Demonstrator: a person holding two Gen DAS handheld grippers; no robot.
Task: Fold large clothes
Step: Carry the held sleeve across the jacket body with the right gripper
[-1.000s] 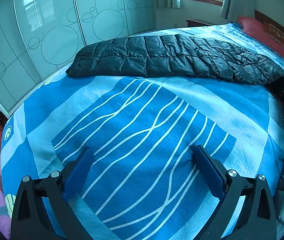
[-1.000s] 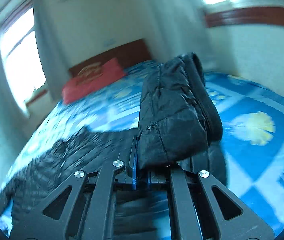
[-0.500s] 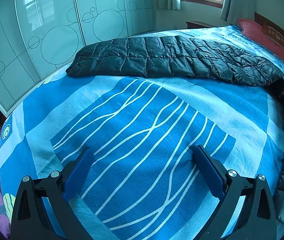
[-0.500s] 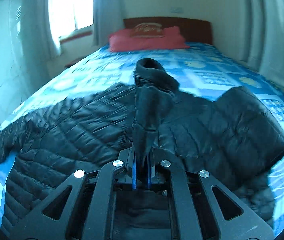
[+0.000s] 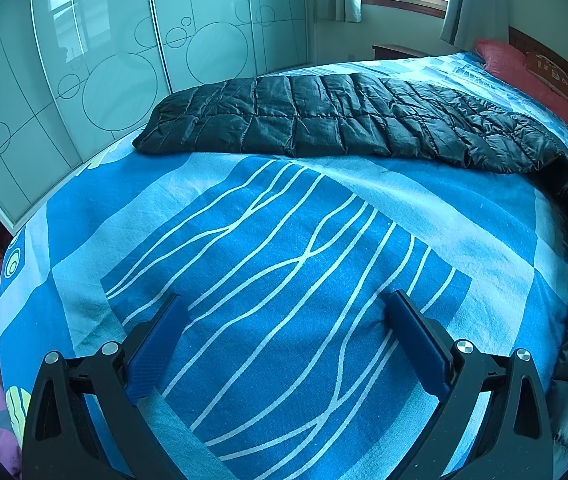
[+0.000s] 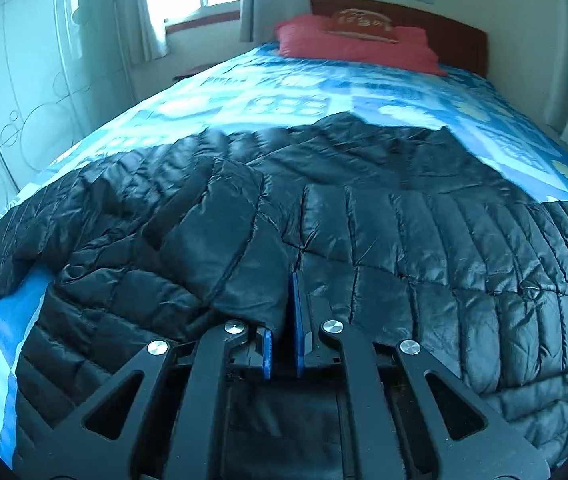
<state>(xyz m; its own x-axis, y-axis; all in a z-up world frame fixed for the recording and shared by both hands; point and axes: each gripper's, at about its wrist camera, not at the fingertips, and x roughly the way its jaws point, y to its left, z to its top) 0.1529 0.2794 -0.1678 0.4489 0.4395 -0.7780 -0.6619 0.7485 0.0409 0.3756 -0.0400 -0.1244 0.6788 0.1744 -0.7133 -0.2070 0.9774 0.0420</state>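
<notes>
Right wrist view shows the right gripper (image 6: 284,312) laying a sleeve (image 6: 220,240) across the black down jacket (image 6: 424,240) spread on the bed (image 6: 304,92); jaws just easing apart, cuff between them. A second ago the sleeve hung aloft. Next: release, withdraw. Left gripper (image 5: 284,336) hovers wide open, empty.

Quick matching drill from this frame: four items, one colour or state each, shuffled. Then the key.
1 left gripper
2 right gripper
3 pillow
4 bedspread

A red, at the headboard
B blue with white wavy lines
C pinching the sleeve of the black jacket
D jaws wide, nothing between

Pairs: 1-D, 2-C, 3-A, 4-B
</notes>
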